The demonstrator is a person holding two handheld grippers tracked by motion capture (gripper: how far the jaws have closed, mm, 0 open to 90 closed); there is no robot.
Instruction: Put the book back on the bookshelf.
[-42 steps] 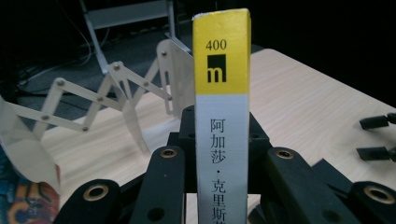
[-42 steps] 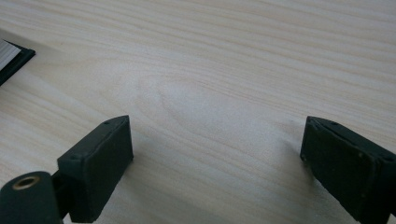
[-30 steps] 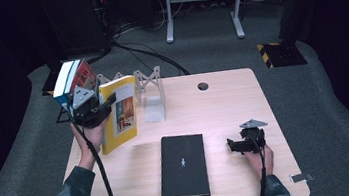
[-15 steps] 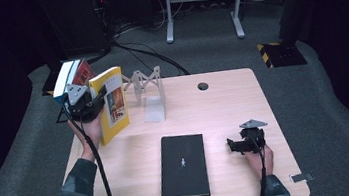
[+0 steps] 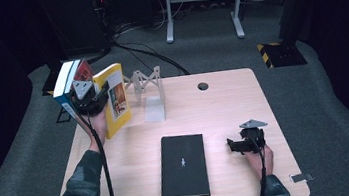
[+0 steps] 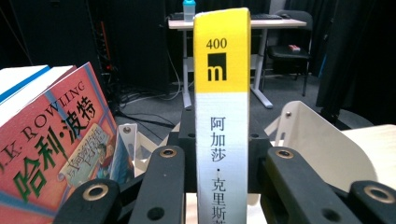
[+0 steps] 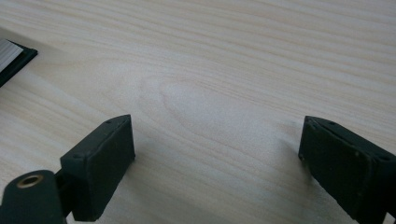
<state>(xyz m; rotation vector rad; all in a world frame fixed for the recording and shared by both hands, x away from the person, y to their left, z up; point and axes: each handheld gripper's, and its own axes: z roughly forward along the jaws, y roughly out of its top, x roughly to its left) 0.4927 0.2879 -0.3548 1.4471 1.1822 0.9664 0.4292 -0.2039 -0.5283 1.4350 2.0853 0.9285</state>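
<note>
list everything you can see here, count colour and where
yellow book: 1, yellow and white spine, upright in the left tongs over the table's far left
red book: 1, red cover, beside the yellow one, past the table's left edge
black book: 1, black, flat at the table's near middle
bookstand: 1, pale, far side of table
table: 1, light wood, with a dark hole near its far edge
left tongs: 1, black, shut on the yellow book
right tongs: 1, black, open, low over bare table at right
forearms: 2, patterned sleeves, from the bottom edge

Readable print on two books
Yellow book's spine: "400", "m", "阿加莎·克里斯". Red book's cover: "J.K. ROWLING", "哈利·波特".
</note>
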